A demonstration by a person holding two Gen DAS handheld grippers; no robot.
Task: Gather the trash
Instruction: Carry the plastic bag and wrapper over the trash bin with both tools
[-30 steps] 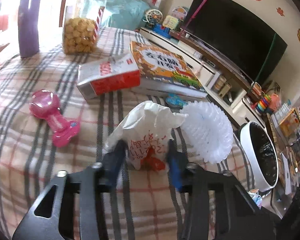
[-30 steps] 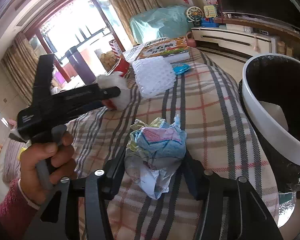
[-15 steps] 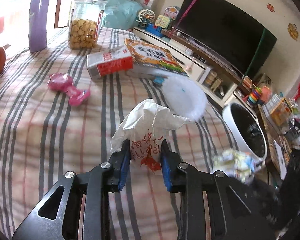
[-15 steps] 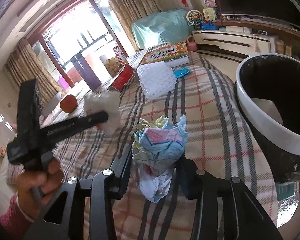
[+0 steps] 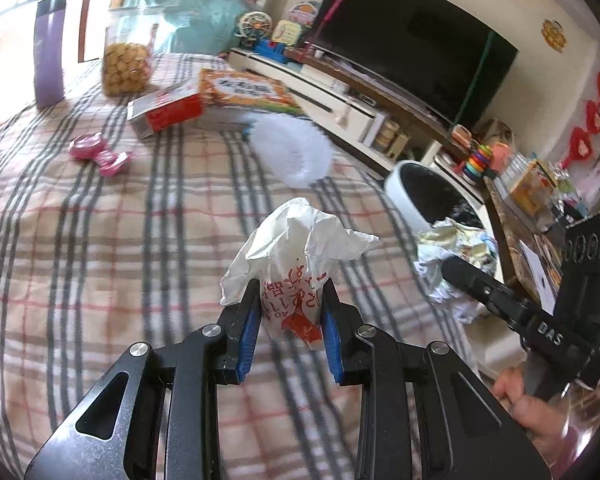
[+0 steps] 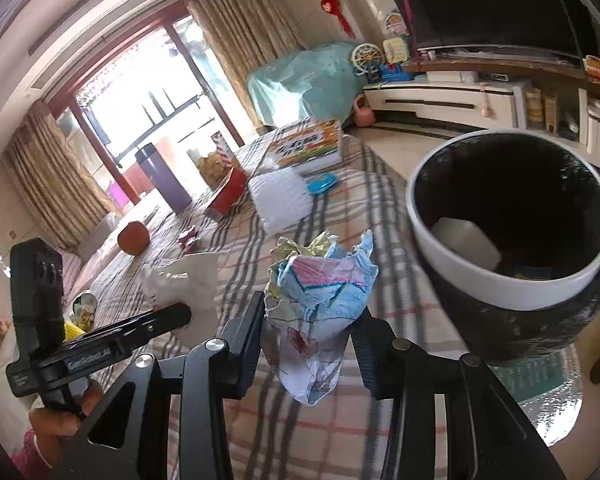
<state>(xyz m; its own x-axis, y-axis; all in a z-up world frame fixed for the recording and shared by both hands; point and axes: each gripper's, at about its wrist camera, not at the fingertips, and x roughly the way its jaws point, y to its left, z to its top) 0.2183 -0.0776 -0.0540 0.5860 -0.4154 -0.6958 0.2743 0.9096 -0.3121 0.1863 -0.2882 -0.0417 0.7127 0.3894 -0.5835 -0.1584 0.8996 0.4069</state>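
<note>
Two sets of jaws clamping crumpled wrappers above a plaid cloth (image 5: 80, 240), white-rimmed bin (image 6: 508, 292) beside it.

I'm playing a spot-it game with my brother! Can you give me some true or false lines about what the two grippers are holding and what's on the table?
1. The left gripper holds a white bag with red writing. True.
2. The right gripper is empty. False: it is shut on a crumpled colourful wrapper.
3. The bin has a white rim and a dark inside. True.
4. The bin is turned upside down. False: it stands open side up, with something pale inside.
5. A pink toy lies on the checked cloth. True.
</note>
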